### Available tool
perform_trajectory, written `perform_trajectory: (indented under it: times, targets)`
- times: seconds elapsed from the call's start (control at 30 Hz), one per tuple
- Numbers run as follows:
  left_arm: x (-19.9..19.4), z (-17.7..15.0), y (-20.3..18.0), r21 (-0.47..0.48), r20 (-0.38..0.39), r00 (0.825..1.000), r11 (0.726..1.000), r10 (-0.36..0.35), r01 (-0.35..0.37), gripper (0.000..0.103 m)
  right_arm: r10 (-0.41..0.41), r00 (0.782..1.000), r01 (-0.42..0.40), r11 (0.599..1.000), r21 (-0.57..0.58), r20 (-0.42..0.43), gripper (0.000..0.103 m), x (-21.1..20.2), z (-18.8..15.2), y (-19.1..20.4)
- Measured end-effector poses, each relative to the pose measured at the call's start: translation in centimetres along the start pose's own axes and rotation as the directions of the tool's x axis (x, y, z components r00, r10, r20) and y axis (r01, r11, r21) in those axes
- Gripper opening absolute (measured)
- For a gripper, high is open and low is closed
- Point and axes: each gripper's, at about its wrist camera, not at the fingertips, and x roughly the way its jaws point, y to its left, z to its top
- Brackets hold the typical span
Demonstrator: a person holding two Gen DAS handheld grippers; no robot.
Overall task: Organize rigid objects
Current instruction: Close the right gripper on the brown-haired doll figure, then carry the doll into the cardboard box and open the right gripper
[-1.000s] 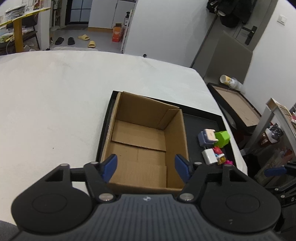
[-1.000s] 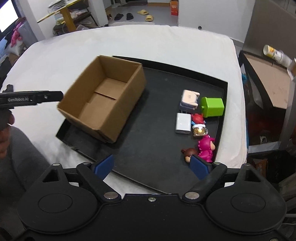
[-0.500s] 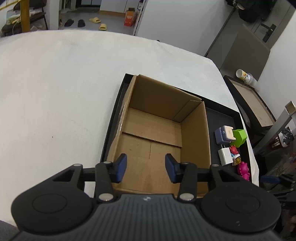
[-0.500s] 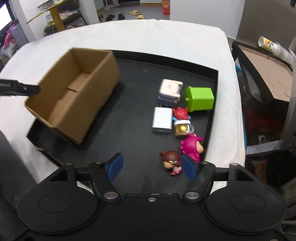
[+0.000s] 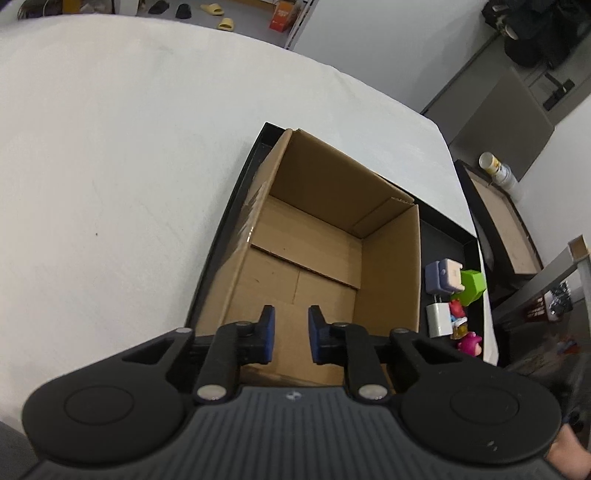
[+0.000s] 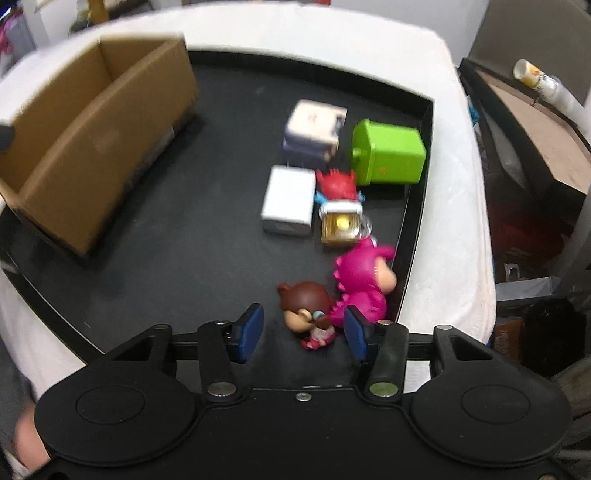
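White cloth (image 5: 129,155) covers the table. Past its far edge: 2 dark shoes (image 5: 168,7), 2 yellow slippers (image 5: 219,16), orange carton (image 5: 280,18) on the floor. To the right, a cup (image 6: 528,72) lies on a brown-lined tray (image 6: 532,122).

Left wrist peers steeply down into the cardboard box (image 5: 325,258); right wrist hangs close over the toys; both catch the black tray (image 6: 421,192).

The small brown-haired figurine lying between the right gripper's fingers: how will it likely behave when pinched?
The brown-haired figurine looks like rigid, glossy plastic, so probably stiff but slippery. Its rounded head may let it roll or twist. It seems to touch the pink dinosaur-suit figurine, which might shift.
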Motion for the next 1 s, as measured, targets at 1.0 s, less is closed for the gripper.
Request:
perform_trajectory:
  times: [1.0]
  targets:
    - [-1.7,0.2,2.6,-0.031,0.012,1.0,0.999,0.013,-0.012,0.021,0.217,0.955,-0.243,0.964,0.112,0.203,0.02,-8.0,6.4,1.6]
